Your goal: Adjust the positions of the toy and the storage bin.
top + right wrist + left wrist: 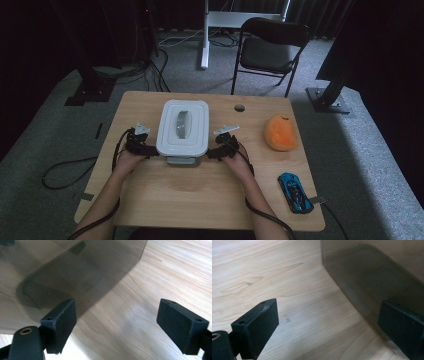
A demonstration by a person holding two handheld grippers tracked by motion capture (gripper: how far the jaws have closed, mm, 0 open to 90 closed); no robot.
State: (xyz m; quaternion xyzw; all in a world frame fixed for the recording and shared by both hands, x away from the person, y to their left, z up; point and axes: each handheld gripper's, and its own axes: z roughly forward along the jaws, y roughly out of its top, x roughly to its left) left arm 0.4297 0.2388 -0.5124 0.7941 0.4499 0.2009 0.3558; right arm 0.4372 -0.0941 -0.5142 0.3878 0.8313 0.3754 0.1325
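A: High view first. Where's the box?

B: Sitting flat near the middle of the tabletop (200,200), a white lidded box (182,127) with a grey handle (183,124) in the lid and a grey latch at the near edge. Flanked by both hands: left gripper (141,146) at its near left corner, right gripper (222,147) at its near right corner. Further off to the right, an orange plush (281,132) and a blue toy car (295,192), untouched

A: Lifted at all?

B: Doesn't look it. Lid on, box resting on the wood

A: Left gripper view?

B: Jaws wide apart, nothing between them but bare wood. Smoky see-through wall of the box (372,282) just beside the right-hand jaw; touching or not, hard to tell

A: And the right gripper view?

B: Same story mirrored. Jaws spread, empty, with the box wall (62,272) rising behind the left-hand jaw and open tabletop under the gap

A: So how far along?

B: Barely begun, by my reckoning. Approach made on both sides, no grip taken. Left to do: closing on the box or its lid, then lifting, moving or opening it
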